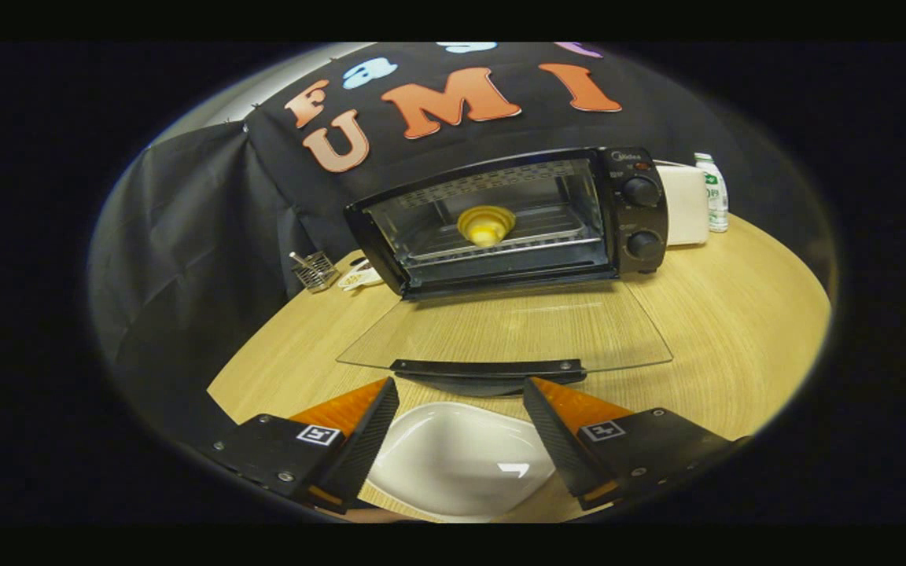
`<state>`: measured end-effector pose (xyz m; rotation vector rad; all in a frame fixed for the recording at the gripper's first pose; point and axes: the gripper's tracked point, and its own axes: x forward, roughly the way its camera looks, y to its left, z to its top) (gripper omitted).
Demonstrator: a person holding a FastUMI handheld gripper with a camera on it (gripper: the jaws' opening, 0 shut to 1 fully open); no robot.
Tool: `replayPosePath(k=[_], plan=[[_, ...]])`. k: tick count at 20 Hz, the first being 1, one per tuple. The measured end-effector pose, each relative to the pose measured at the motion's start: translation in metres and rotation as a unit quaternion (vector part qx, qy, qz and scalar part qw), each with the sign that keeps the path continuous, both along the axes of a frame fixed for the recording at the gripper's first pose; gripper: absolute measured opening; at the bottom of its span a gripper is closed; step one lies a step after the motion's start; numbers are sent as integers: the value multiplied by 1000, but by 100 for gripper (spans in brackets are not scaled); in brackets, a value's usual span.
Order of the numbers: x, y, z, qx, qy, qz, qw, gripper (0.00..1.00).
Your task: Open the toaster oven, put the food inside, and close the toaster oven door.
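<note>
Gripper (461,389) fingers spread wide, holding nothing, hovering above white plate (457,460); plate's near rim cut off. Just ahead: handle (488,368) of the glass door (504,326), folded down flat on wooden table (736,314). Beyond, toaster oven (500,216) open, yellow food (486,226) on its rack. Items behind the oven partly hidden: white box (685,204), bottle (712,192). Wire holder (314,271) to oven's left.

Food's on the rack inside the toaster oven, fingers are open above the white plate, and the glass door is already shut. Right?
Not quite. The gripper view shows the glass door folded down flat, open. The food is inside the toaster oven; the gripper is open above the white plate.
</note>
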<state>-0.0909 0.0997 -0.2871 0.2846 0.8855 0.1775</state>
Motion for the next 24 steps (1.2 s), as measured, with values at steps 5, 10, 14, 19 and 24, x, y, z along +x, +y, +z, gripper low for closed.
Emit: replayPosePath(k=[5, 10, 14, 19, 24], plan=[[12, -1, 22, -11, -41, 1, 999, 94], [38, -3, 54, -22, -114, 5, 993, 93], [48, 10, 58, -15, -134, 20, 991, 93], [84, -16, 38, -61, -127, -20, 990, 94], [117, -14, 36, -67, -132, -28, 989, 97]])
